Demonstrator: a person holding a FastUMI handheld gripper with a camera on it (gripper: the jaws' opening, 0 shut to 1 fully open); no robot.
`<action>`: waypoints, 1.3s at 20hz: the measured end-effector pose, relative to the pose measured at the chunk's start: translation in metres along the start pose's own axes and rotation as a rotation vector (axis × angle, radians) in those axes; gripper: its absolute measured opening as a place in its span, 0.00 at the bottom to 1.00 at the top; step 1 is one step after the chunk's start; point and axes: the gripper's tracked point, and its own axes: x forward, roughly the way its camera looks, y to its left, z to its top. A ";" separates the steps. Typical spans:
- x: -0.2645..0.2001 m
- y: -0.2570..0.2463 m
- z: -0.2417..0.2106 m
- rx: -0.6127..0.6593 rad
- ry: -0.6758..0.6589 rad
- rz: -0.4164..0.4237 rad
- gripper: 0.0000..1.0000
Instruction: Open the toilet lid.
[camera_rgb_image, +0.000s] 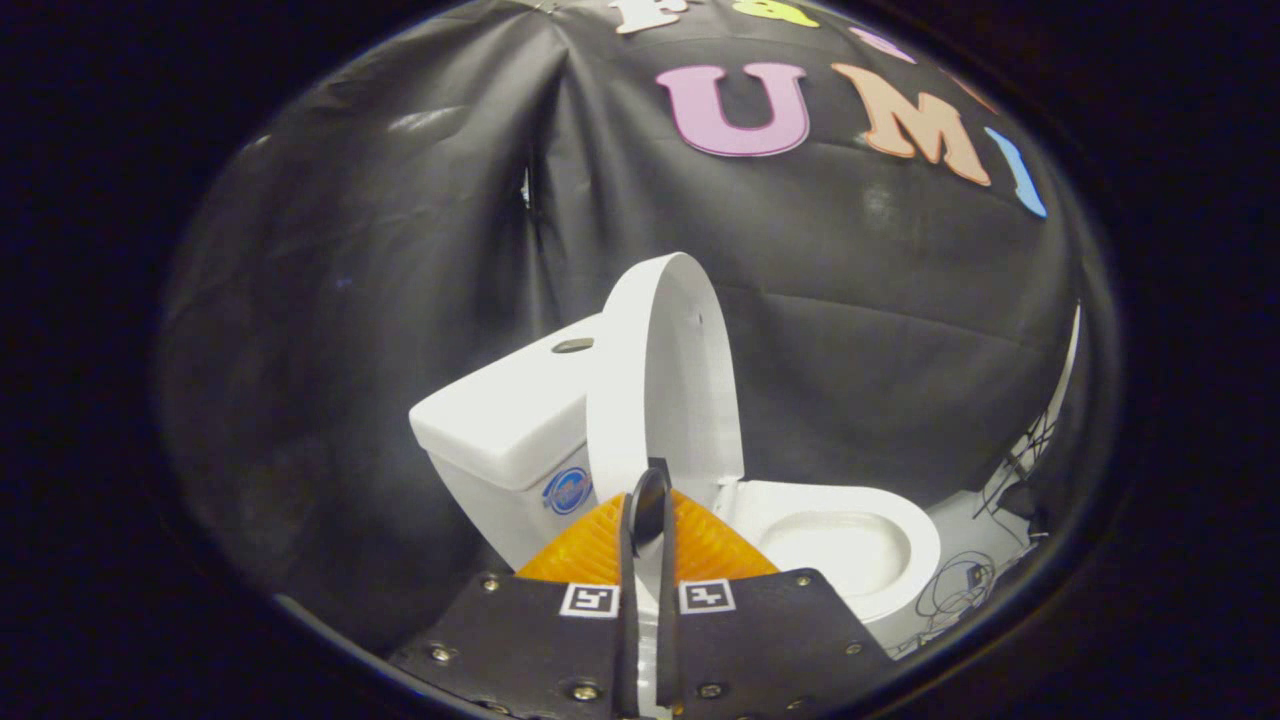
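A white toilet stands ahead of me and looks tilted in this view. Its lid (668, 375) is raised, standing upright with its back against the tank (505, 430). The seat ring and bowl (850, 545) lie uncovered to the right of the lid. My gripper (648, 492) sits just in front of the lid's lower edge. Its two orange ribbed fingers (585, 545) are pressed close together, with only a thin slit between them. I see nothing held between them, and I cannot tell whether the tips touch the lid.
A round flush button (572, 345) sits on top of the tank. Loose dark cables (960, 590) lie on the pale floor right of the bowl. Black cloth walls close in behind and to the left of the toilet.
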 end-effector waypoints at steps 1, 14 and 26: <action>0.000 0.002 -0.001 -0.015 0.002 -0.006 0.08; -0.075 -0.071 -0.003 -0.046 -0.166 -0.124 1.00; -0.139 -0.208 -0.032 0.147 -0.192 -0.264 0.99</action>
